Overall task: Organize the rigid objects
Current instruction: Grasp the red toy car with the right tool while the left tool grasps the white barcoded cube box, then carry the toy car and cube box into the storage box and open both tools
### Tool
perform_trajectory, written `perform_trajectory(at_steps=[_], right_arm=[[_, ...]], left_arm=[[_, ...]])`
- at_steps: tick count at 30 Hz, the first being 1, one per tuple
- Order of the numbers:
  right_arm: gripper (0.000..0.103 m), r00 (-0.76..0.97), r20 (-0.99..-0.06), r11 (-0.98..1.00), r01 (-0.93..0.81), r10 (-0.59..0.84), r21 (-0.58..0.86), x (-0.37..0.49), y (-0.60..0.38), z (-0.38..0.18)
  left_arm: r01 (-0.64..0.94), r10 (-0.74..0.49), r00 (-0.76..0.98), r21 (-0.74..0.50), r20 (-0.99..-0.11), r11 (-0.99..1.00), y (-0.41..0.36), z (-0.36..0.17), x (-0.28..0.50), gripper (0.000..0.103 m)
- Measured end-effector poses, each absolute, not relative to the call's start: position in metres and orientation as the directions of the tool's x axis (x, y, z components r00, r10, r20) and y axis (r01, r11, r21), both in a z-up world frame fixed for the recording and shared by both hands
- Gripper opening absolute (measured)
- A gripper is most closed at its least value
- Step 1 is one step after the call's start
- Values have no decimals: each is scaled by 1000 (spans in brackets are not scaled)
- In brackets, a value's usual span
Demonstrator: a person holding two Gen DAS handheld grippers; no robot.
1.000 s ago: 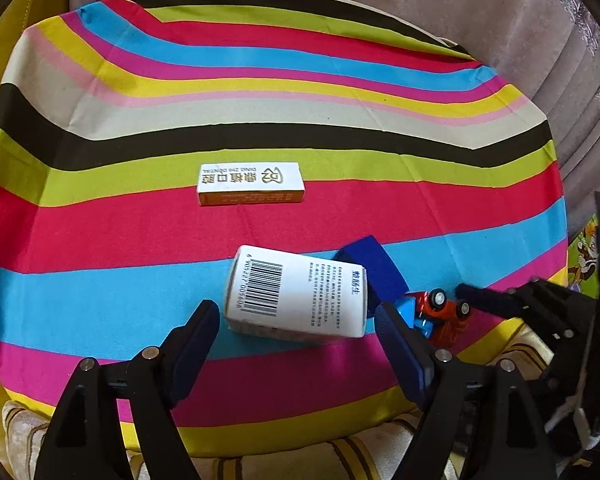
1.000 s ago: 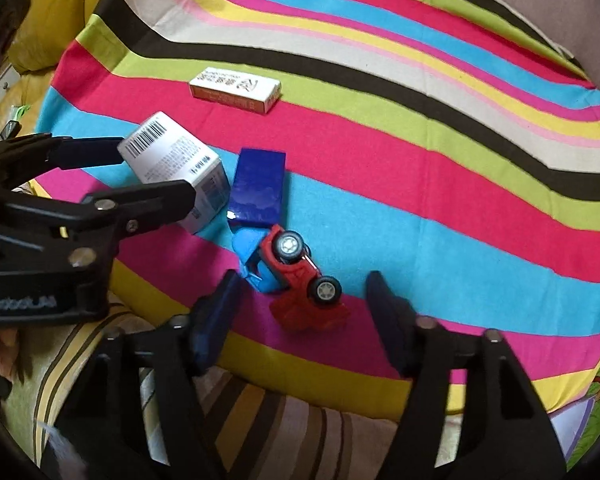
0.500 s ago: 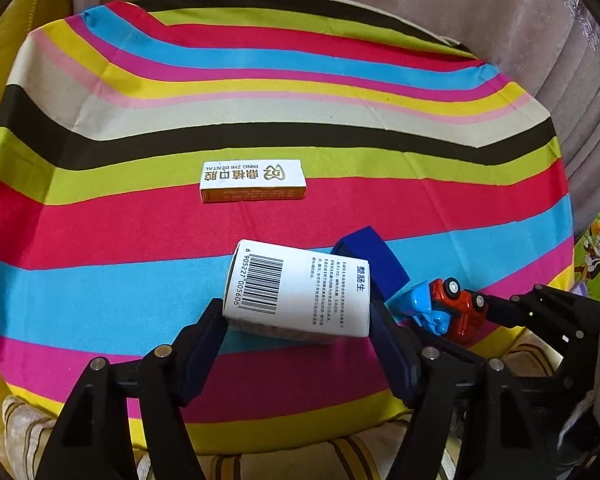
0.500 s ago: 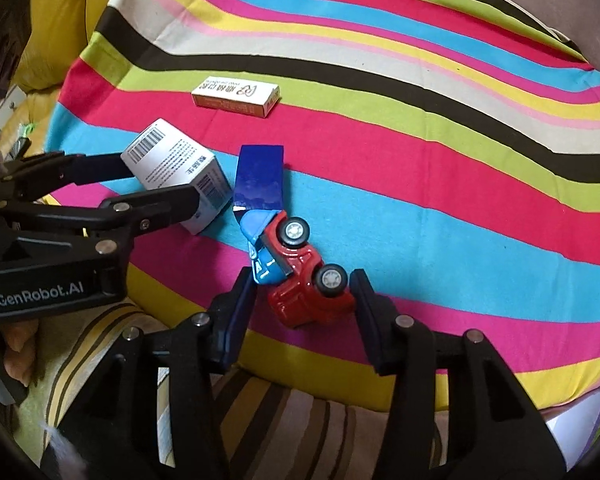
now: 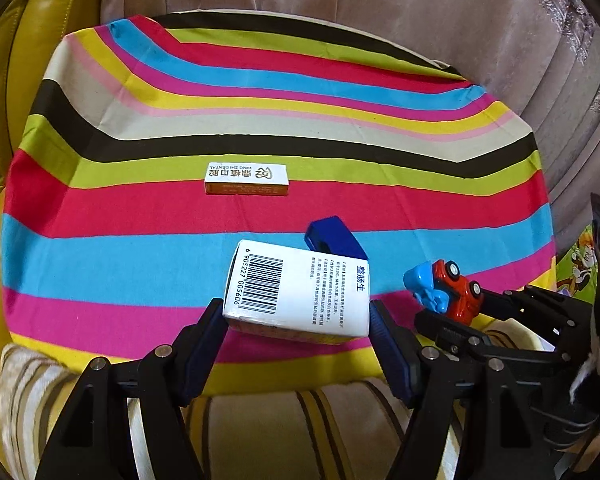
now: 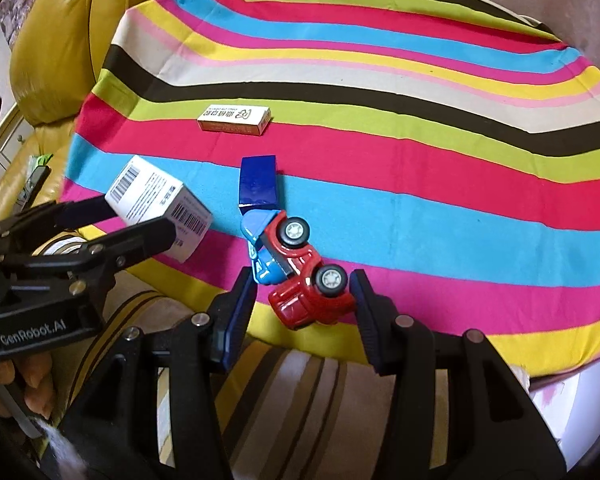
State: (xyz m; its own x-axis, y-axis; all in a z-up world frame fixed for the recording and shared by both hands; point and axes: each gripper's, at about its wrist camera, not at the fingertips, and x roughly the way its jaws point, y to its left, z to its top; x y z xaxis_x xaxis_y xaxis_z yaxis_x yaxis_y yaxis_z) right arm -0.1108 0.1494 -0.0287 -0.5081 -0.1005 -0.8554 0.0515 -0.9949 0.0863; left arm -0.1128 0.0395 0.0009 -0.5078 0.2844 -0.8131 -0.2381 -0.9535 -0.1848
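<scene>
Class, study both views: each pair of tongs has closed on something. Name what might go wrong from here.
1. The left tongs pinch the white box only near its front edge; it is tilted and might swing or slip out.
2. The right tongs squeeze the toy car on its side, across rounded parts, so it could pop free.
3. The blue box sits close behind the car and could get knocked.
</scene>
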Motion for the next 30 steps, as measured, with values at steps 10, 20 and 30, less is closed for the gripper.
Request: perform_trajectory(at_steps=[10, 20, 30], right_arm=[[52, -555, -828, -996, -4, -76, 94, -76, 165, -12], [52, -586, -808, -990, -68, -62, 125, -41, 196, 0], [52, -604, -796, -975, -150, -43, 166, -3, 237, 4]], left_arm=[[-260, 310, -529, -196, -790, -945, 57, 11, -84, 71], [-329, 346, -531, -189, -773, -925, 92, 21, -62, 71], [-404, 396, -525, -189, -754, -895, 126, 33, -39, 71]])
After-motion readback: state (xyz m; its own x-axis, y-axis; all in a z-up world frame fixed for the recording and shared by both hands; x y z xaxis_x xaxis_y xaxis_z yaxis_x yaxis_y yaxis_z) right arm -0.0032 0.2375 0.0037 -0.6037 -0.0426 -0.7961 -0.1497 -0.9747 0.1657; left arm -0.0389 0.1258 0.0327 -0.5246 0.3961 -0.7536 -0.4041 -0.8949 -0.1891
